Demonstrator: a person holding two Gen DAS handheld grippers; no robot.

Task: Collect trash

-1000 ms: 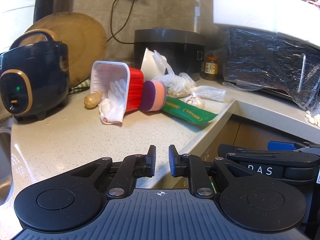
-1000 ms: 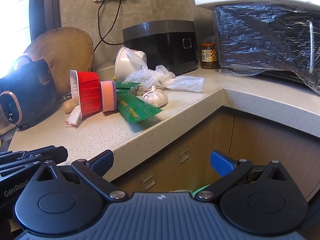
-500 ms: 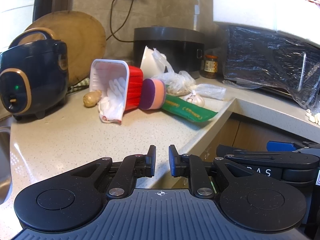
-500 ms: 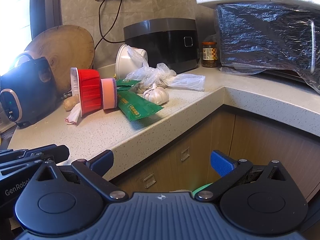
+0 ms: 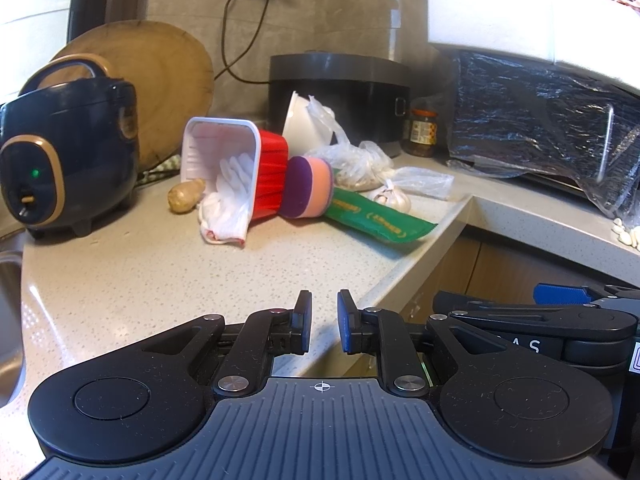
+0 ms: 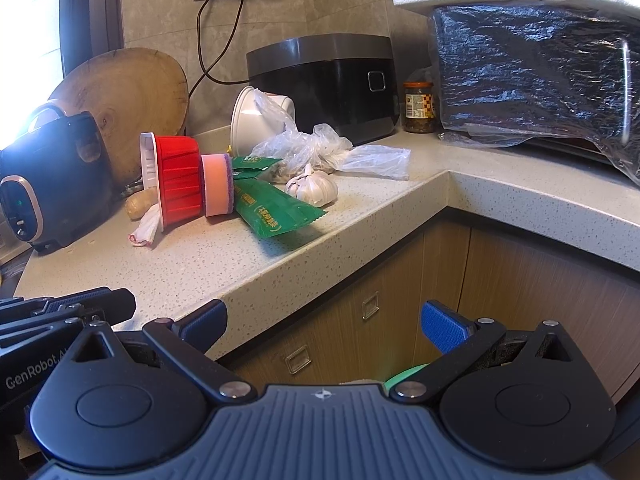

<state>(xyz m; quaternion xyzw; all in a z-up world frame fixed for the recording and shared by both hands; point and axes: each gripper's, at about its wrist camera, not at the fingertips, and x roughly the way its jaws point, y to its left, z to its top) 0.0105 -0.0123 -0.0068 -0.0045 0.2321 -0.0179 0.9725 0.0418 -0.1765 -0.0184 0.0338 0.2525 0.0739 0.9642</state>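
On the tabletop [image 6: 224, 256] we count one red tub [image 6: 178, 180], one sponge [image 6: 216, 184], one green packet [image 6: 272, 208], one garlic bulb [image 6: 314, 188], one ginger root [image 5: 186, 201], one white bowl [image 6: 250, 126], one plastic bag [image 6: 320, 152], one jar [image 6: 418, 108], two cookers [image 5: 68, 168] [image 6: 324, 88] and one wooden board [image 6: 128, 100].

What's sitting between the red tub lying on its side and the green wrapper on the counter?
A round sponge, orange with a purple face, is wedged between the red tub and the green wrapper, touching the tub's base. Both wrist views show it.
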